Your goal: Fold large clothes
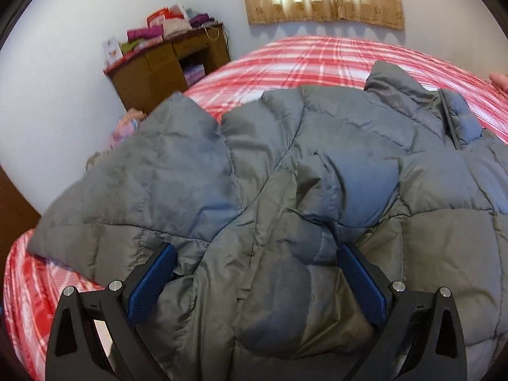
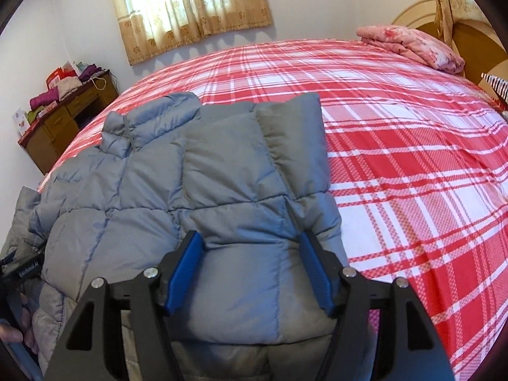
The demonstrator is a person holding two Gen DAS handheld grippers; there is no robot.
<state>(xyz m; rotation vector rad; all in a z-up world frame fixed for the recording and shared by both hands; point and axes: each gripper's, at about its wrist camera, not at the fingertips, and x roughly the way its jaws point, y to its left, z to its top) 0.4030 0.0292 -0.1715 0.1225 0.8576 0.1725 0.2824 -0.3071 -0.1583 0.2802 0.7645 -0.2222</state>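
Lying across the near side of the bed [image 2: 397, 146] is the grey puffer jacket [image 1: 285, 165], quilted in broad stitched panels, its shiny fabric puffed and creased, with the stand-up collar [image 2: 149, 117] and zip toward the far side. A checked sheet in red, pink and white covers the bed, smooth and flat beyond the jacket. In the left wrist view a padded section of the jacket spreads out toward the bed's edge, and a bunched fold rises in the middle.

The left tool [image 1: 254, 273] stands wide, its blue ribbed pads either side of a thick bulge of jacket that fills the gap; whether the pads press on it I cannot tell. The right tool [image 2: 250, 270] also stands wide, with a folded-over padded panel swelling between its pads; contact there is likewise unclear.

Near the left wall a brown wooden desk [image 2: 66, 117] with drawers carries heaps of folded purple, pink and green cloth [image 1: 158, 31]. A beige patterned curtain [image 2: 190, 9] hangs over the bright window behind the bed. At the far right corner a folded pink floral blanket [image 2: 412, 47] lies on the bed by a rounded wooden headboard [image 2: 470, 35]. Fingers [image 2: 19, 333] of a hand show at the lower left edge of the right wrist view
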